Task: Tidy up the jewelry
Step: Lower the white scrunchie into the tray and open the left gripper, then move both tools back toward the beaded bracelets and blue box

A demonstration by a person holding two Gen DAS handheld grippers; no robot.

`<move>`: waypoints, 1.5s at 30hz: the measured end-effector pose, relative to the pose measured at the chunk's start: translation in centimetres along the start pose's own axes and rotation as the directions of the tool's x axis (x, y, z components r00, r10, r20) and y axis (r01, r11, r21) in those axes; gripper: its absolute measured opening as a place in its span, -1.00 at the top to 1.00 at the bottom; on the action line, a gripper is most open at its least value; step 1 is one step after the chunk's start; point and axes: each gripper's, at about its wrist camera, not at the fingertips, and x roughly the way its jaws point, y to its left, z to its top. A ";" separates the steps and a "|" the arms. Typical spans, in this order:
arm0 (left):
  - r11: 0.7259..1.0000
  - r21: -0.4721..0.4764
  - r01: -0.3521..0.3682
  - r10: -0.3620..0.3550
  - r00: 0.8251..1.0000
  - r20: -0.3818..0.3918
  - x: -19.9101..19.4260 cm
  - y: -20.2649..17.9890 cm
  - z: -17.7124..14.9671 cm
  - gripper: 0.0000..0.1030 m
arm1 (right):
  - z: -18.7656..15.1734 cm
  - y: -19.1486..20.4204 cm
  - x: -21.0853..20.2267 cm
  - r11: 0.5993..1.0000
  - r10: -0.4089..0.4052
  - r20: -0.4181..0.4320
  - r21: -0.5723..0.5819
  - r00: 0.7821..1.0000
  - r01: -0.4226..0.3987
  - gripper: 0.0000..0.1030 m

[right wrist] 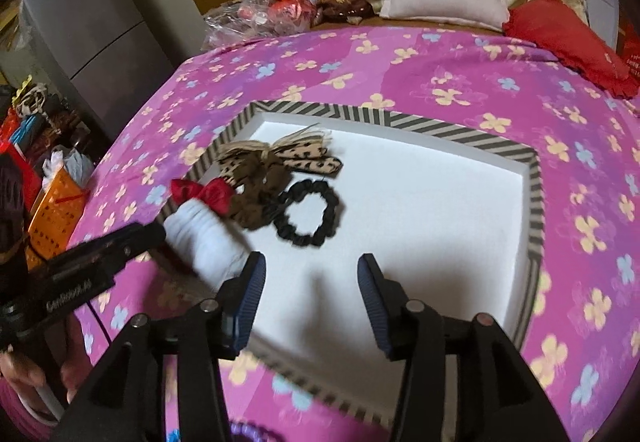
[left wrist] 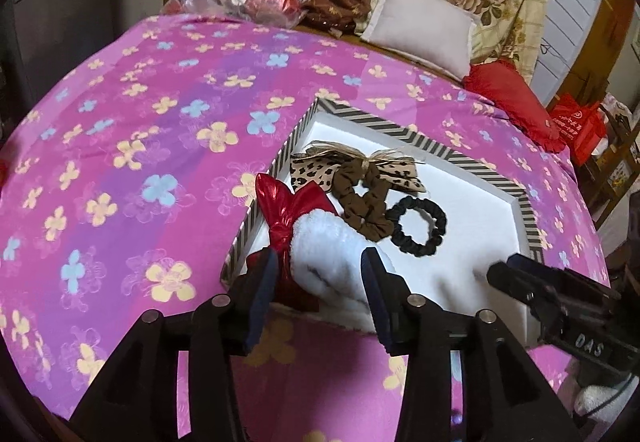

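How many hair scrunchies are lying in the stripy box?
3: a white fluffy scrunchie with a red bow at the near left edge of the box, a brown leopard-bow scrunchie beside it, and a black scrunchie touching the brown one. None seems hidden.

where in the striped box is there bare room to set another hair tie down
The white floor of the striped box is bare right of the black scrunchie, up to the right wall. It is crowded by the left wall: leopard bow scrunchie and white fluffy scrunchie with red bow.
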 end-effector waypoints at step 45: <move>0.998 0.068 0.010 -0.006 0.998 -0.064 -6.5 -1.1 -11.1 0.26 | -14.0 2.1 -7.5 1.000 -0.007 -0.019 -0.031 1.000 0.006 -0.01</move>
